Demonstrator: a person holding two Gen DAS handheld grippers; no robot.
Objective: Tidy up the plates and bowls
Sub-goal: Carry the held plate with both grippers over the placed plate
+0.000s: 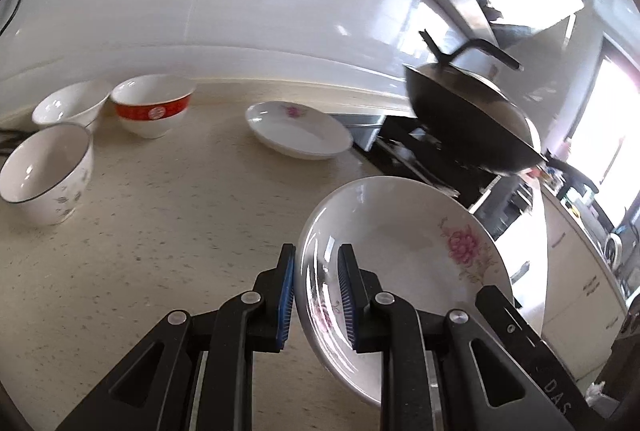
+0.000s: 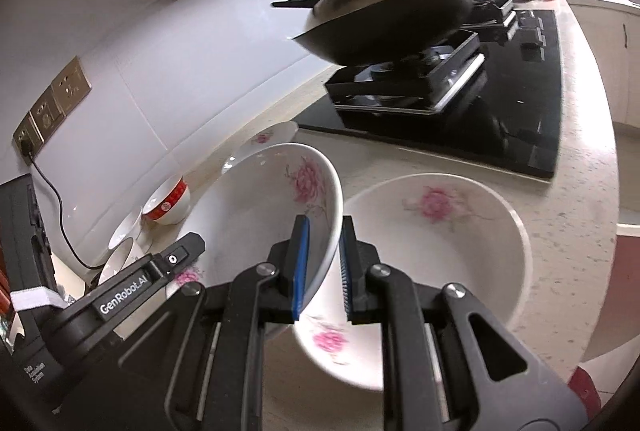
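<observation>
Partly hidden behind the right gripper (image 2: 322,267): near rim of a tilted pink-flower plate (image 2: 280,199), clamped between its pads. Likewise clamped in the left gripper (image 1: 316,295), another flowered plate (image 1: 400,231), above the speckled counter (image 1: 160,231).

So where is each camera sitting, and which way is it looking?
Left wrist: sits on the left claw and looks across the speckled beige counter. It shows that claw pinching a white flowered plate.
Right wrist: sits on the right claw and faces the black glass stove. It shows that claw pinching a white flowered dish, with the left claw beside it.
Both see: the lidded black wok and the red-banded white bowl.
</observation>
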